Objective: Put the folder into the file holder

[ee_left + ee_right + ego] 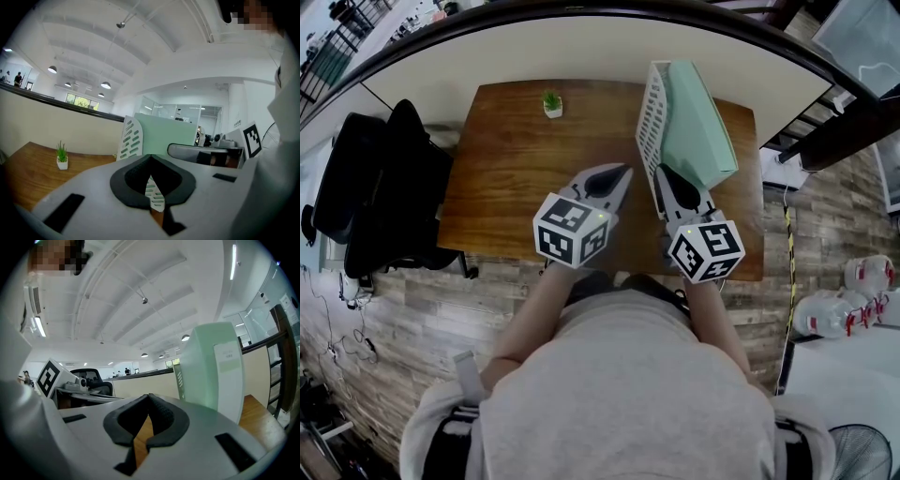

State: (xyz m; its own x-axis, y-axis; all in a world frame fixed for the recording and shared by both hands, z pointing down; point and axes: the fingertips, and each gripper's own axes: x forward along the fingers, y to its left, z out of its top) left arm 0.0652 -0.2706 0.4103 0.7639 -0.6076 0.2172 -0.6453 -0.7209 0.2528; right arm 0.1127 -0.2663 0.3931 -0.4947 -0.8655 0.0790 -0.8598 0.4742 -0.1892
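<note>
Standing in file holder: folder; L gripper & R gripper both closed, empty.

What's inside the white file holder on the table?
A mint green folder stands upright inside the file holder, next to its slotted white side. The folder covers the holder's floor and far side, so anything else in there can't be seen.

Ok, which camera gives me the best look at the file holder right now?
Head view: the file holder shows from above along its whole slatted wall, green folder beside it. Left gripper view shows one slatted end; right gripper view only a slatted strip beside the folder.
</note>
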